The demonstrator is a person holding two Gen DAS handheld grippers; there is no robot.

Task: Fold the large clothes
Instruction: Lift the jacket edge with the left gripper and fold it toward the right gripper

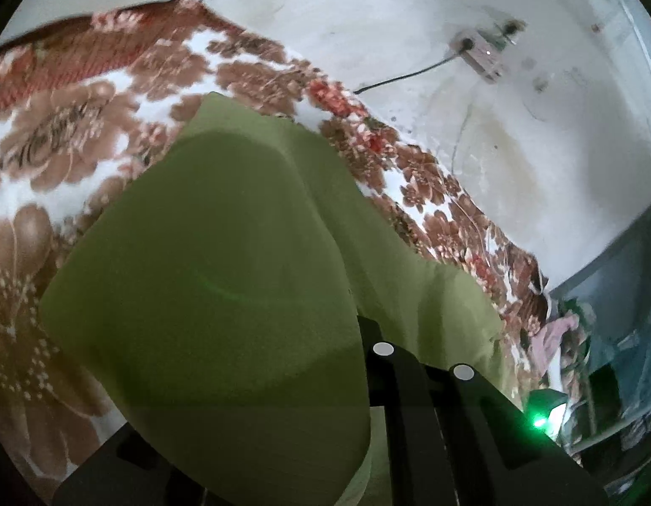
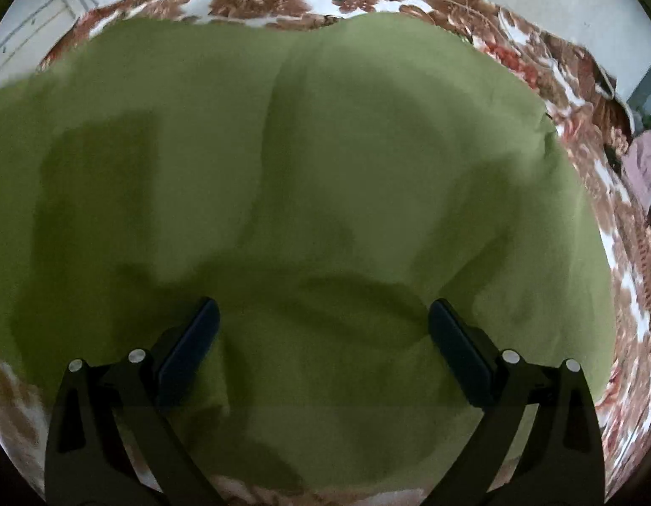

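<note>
Black left tongs are pressed together, pinching the green cloth, which drapes up off the bed; the right tongs hover spread over it, gripping nothing. Soft, light, limp stuff, I judge — best pinched at an edge or corner — spread on a floral blanket beside a pale wall.

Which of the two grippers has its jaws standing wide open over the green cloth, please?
The right gripper: its fingers stand far apart above the green cloth. The left gripper is shut on a lifted fold.
</note>
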